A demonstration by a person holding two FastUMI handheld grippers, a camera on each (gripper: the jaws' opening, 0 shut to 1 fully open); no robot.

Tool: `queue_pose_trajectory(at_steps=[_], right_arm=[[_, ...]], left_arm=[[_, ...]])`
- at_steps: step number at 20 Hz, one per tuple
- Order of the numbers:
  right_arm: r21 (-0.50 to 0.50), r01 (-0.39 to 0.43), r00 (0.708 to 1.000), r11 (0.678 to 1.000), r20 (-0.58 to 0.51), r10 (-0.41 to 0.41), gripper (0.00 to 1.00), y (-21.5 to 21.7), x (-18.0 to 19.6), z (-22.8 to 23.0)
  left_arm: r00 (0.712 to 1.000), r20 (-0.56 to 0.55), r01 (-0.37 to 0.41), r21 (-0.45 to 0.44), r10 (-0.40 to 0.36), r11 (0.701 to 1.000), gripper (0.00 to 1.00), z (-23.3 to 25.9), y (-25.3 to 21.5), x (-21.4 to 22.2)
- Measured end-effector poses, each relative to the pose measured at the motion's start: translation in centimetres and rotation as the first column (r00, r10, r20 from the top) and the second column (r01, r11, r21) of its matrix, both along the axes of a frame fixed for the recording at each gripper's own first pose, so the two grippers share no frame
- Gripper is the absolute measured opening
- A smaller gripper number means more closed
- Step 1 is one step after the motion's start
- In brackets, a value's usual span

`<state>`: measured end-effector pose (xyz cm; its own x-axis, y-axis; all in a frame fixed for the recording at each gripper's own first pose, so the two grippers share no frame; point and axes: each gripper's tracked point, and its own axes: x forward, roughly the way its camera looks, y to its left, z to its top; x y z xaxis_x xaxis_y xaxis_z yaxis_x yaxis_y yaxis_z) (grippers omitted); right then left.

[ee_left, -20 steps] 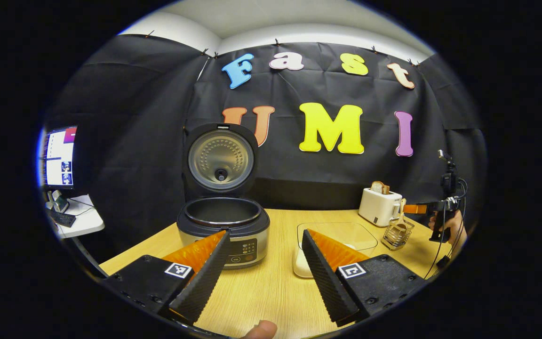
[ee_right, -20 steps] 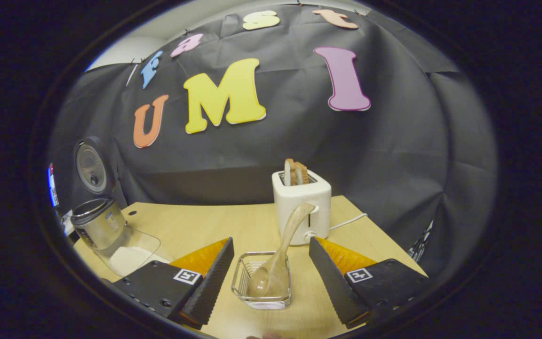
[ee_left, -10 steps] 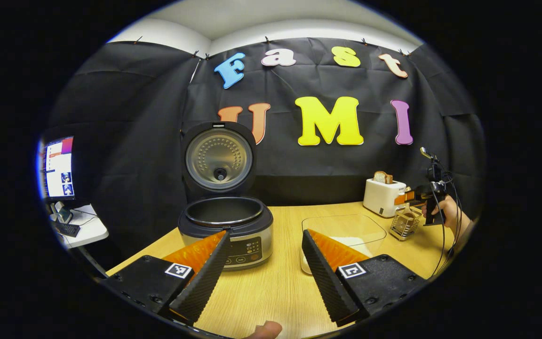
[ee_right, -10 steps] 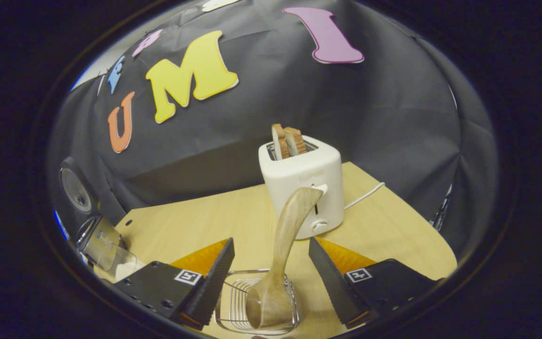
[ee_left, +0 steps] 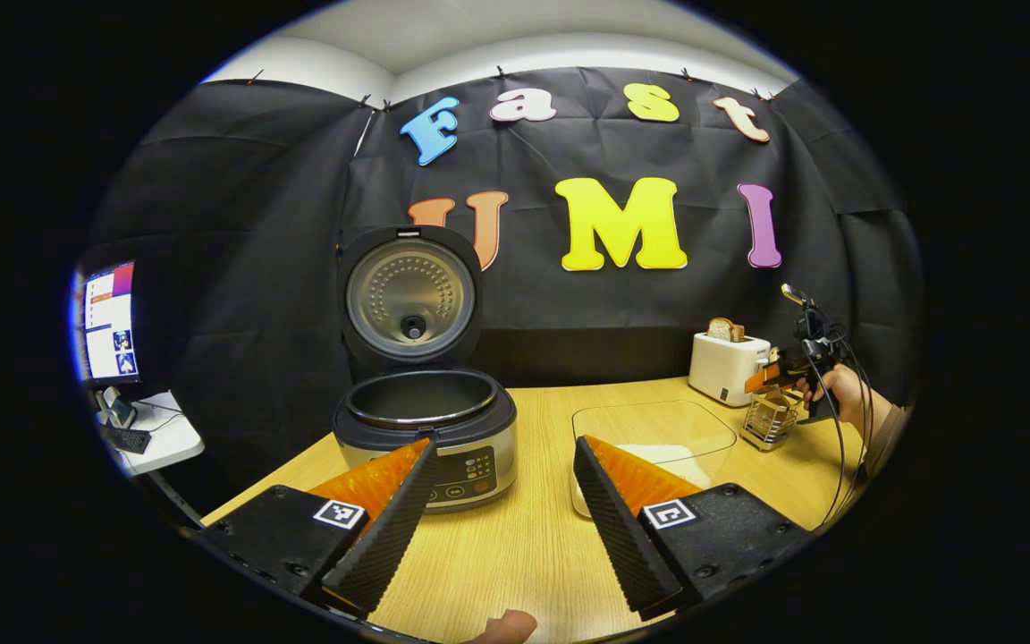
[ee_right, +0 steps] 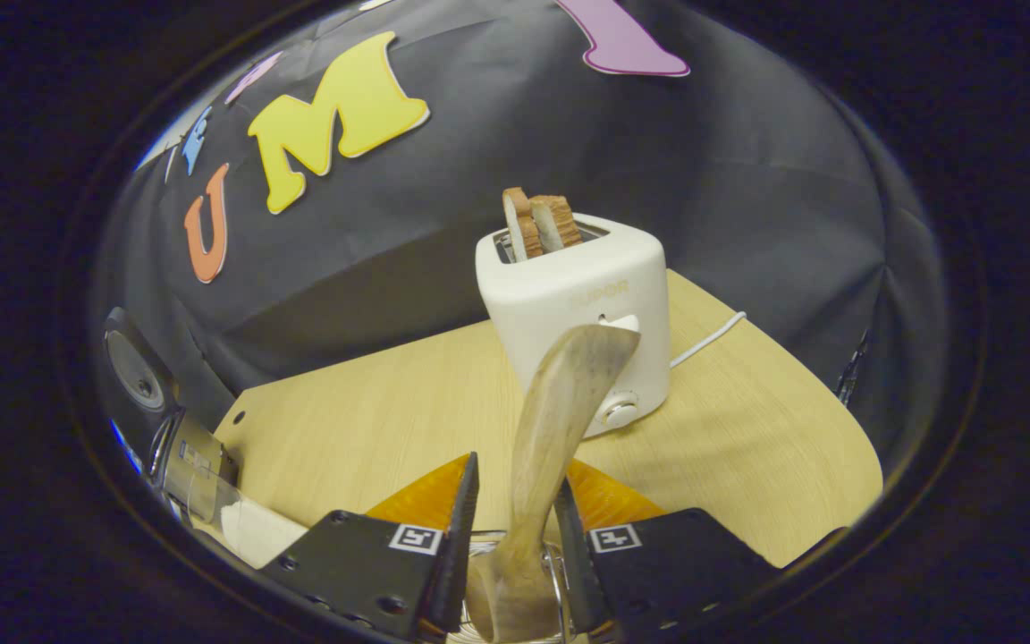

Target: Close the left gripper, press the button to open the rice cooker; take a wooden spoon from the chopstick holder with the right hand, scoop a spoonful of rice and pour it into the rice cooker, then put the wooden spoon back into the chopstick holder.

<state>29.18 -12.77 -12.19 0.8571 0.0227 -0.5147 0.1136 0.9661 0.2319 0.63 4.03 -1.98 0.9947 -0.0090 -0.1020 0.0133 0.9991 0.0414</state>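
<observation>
Right gripper clamped on wooden spoon handle above chopstick holder; left gripper wide apart, holding nothing, near rice cooker.

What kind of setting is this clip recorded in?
Likely a staged kitchen booth, not a home: an open silver rice cooker and white toaster sit on a light wooden table, with a computer monitor beside it.

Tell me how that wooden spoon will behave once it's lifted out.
The wooden spoon is probably stiff and light. Its smooth, curved handle may pivot between the right gripper fingers, and its bowl could snag the wire holder.
</observation>
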Motion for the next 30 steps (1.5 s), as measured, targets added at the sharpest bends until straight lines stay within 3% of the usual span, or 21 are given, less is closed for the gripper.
queue_pose_trajectory(at_steps=[1,4,5,7,15,20,25,30], right_arm=[[-0.021,-0.002,1.0,1.0,-0.002,0.002,0.36,-0.1,0.0,0.1],[-0.047,0.006,1.0,0.999,0.005,-0.006,0.34,-0.3,0.2,0.3],[-0.015,-0.003,1.0,1.0,0.008,0.003,0.17,0.1,0.2,0.6],[0.004,-0.032,0.999,0.999,0.024,0.032,0.13,0.4,0.2,0.8],[0.009,-0.028,0.991,1.0,0.132,0.027,0.05,0.5,-0.9,4.3],[-0.072,-0.009,0.973,0.997,0.229,0.025,0.05,1.2,-3.1,9.1],[-0.129,-0.029,0.957,0.991,0.282,0.065,0.04,4.3,-5.4,13.2],[-0.143,-0.078,0.956,0.987,0.272,0.115,0.04,9.6,-6.2,13.8]], left_arm=[[1.0,-0.003,0.0,-0.002,0.0,1.0,0.97,0.0,0.0,-0.1],[1.0,-0.003,-0.001,0.001,0.001,1.0,0.97,0.1,0.2,0.0],[1.0,-0.001,0.0,0.001,0.0,1.0,0.97,0.1,0.2,-0.1],[1.0,0.003,0.004,0.004,-0.004,1.0,0.97,0.2,0.1,-0.2],[1.0,0.021,-0.005,0.02,0.004,1.0,0.97,1.0,0.8,-0.6],[0.999,0.033,-0.008,0.029,0.007,1.0,0.97,1.6,1.2,-1.1],[0.998,0.059,-0.003,0.016,0.002,1.0,0.96,2.7,1.2,-1.9],[0.997,0.073,0.004,0.036,-0.007,0.999,0.97,3.2,1.3,-2.3]])
